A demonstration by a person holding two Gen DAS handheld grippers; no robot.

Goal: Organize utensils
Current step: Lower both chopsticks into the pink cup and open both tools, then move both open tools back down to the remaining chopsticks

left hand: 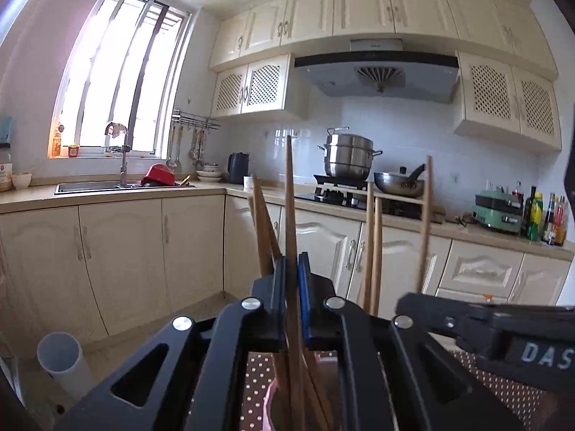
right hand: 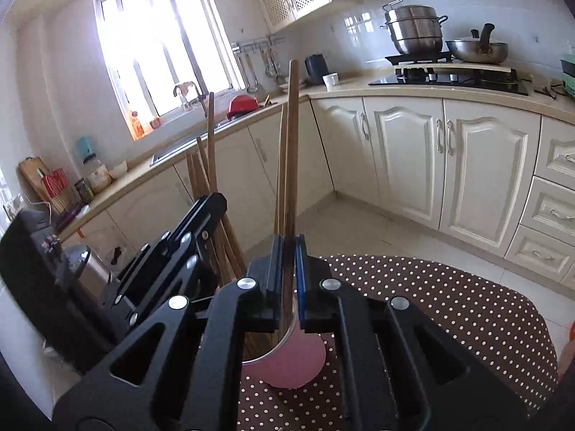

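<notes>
Several wooden chopsticks stand upright in a pink cup (right hand: 287, 362) on the dotted tablecloth. My left gripper (left hand: 293, 262) is shut on one tall chopstick (left hand: 289, 186), whose lower end runs down into the cup's pink rim (left hand: 267, 406). Loose chopsticks (left hand: 262, 226) lean just left of it, and others (left hand: 372, 244) stand to the right. My right gripper (right hand: 289, 244) is shut on another tall chopstick (right hand: 291, 143), with a thinner one close beside it. Each gripper shows in the other's view, the right gripper (left hand: 406, 307) and the left gripper (right hand: 215, 201), on opposite sides of the cup.
A round table with a brown polka-dot cloth (right hand: 431, 305) carries the cup. A white tube (left hand: 61, 359) stands low on the left. Cream kitchen cabinets, a sink (left hand: 107, 186) and a stove with a steel pot (left hand: 348, 158) and a wok (right hand: 478, 50) line the far walls.
</notes>
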